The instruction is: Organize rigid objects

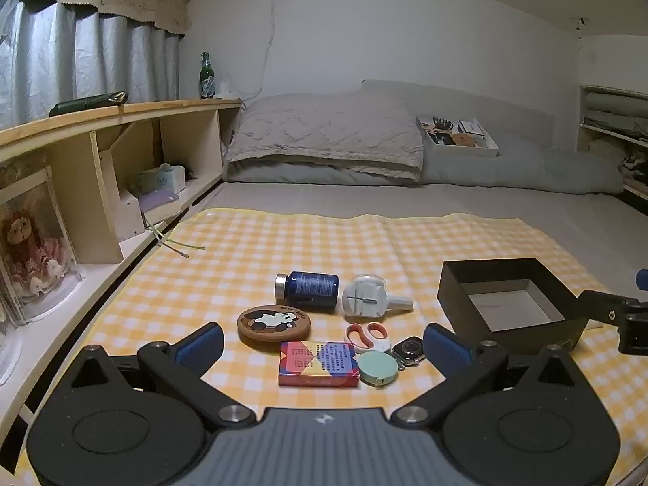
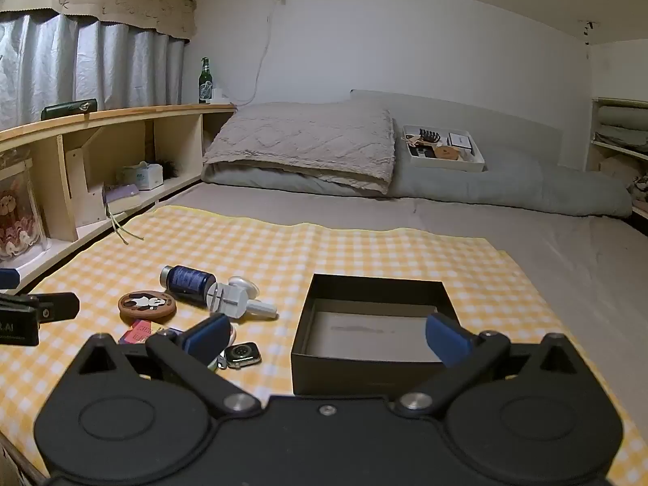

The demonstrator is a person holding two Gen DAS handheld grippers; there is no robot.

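Two sets of tongs hang spread wide with nothing between them: the left tongs [image 1: 324, 344] above a cluster of small things, the right tongs [image 2: 326, 334] in front of the empty black box [image 2: 374, 283]. On the yellow checked cloth [image 1: 283, 239] over the bed lie a blue bottle [image 1: 310, 288], panda coaster [image 1: 274, 322], card pack [image 1: 318, 363], scissors [image 1: 367, 335], smartwatch [image 1: 410, 350] and round green tape measure [image 1: 378, 367], all left of the box.

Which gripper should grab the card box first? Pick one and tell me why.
Left. The left gripper has open jaws that already frame the card box straight ahead. The right gripper faces the empty black box; in its view the cards lie off left, mostly hidden.
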